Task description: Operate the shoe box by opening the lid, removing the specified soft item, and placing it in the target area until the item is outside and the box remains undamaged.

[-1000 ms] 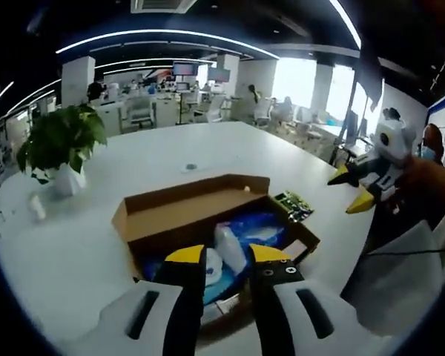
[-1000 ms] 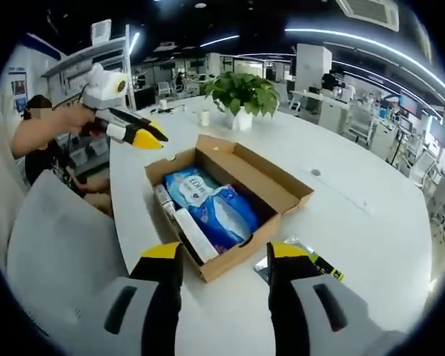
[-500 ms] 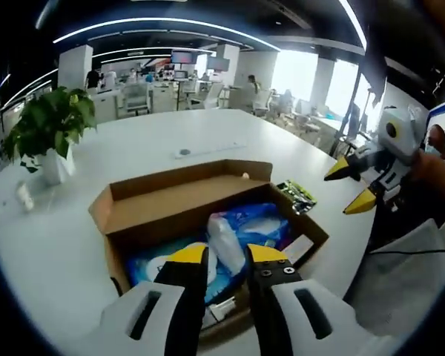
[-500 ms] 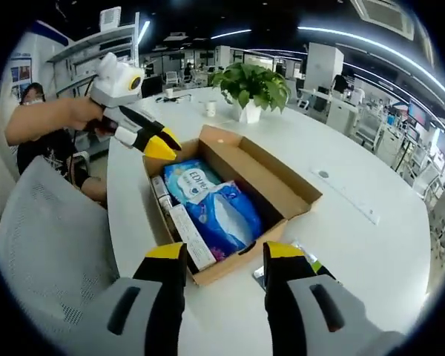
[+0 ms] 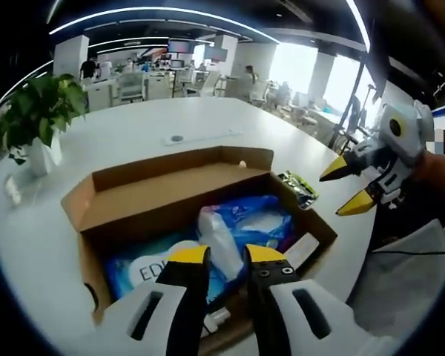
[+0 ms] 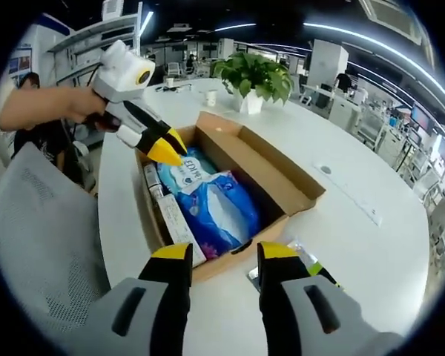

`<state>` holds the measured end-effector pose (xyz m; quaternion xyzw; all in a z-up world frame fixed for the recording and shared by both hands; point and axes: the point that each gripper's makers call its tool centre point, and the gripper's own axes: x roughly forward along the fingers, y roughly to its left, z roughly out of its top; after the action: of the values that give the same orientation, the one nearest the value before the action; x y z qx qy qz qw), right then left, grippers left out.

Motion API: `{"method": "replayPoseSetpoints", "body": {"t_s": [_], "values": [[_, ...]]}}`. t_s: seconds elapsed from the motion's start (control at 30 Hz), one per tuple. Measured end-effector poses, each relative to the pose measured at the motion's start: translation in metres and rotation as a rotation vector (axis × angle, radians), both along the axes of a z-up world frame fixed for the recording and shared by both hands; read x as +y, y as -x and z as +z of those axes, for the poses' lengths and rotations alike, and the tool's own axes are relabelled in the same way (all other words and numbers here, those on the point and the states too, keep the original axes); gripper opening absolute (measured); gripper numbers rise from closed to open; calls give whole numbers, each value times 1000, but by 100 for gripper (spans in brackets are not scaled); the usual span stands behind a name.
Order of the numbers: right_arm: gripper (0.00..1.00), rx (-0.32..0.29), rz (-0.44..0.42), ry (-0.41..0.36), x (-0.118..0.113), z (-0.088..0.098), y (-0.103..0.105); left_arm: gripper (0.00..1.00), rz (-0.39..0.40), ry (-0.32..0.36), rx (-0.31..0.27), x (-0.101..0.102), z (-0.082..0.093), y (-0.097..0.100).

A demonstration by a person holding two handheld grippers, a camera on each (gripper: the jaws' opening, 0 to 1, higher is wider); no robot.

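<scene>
The left gripper (image 5: 219,256), its yellow-tipped jaws parted and holding nothing, hangs above the near end of an open cardboard shoe box (image 5: 170,194) on a white table (image 5: 133,141) in an open-plan office. Seen from the right gripper view, the same left gripper (image 6: 165,148) reaches in from the left, held by a person's hand (image 6: 89,111), its tips poised over the box's (image 6: 282,185) left end, just above the contents; whether they touch anything cannot be told.

Inside the box lies a soft blue plastic pack (image 5: 237,226) with a white label; in the right gripper view the blue pack (image 6: 215,211) fills the middle of the box, beside a long white carton (image 6: 174,222) along the near wall.

The right gripper (image 6: 221,256) hovers over the table short of the box's near side, jaws apart and empty. In the left gripper view the right gripper (image 5: 352,185) shows at the right edge, open in the air, well apart from the box.

A small green-and-black packet (image 5: 298,189) lies on the table just beside the box. A potted plant (image 6: 251,78) stands beyond the box's far end.
</scene>
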<state>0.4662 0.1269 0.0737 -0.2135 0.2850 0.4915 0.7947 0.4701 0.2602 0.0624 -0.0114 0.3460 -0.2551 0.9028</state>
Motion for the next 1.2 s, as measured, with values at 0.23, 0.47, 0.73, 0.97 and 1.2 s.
{"method": "replayPoseSetpoints", "body": {"t_s": [0.23,0.47,0.73,0.97,1.2], "values": [[28,-4,17,18,7,-10,-6,16,-19,-1,42,-7,-15,-4],[26,3,40,34,15,-21,-9,18,-36,-4,78,-11,-26,-7],[24,4,89,78,22,-32,-10,17,-39,13,111,-17,-31,-9],[21,-6,130,114,33,-42,-13,16,-52,-19,115,-18,-38,-13],[22,-31,195,162,45,-48,-15,21,-60,-29,109,-15,-39,-17]]}}
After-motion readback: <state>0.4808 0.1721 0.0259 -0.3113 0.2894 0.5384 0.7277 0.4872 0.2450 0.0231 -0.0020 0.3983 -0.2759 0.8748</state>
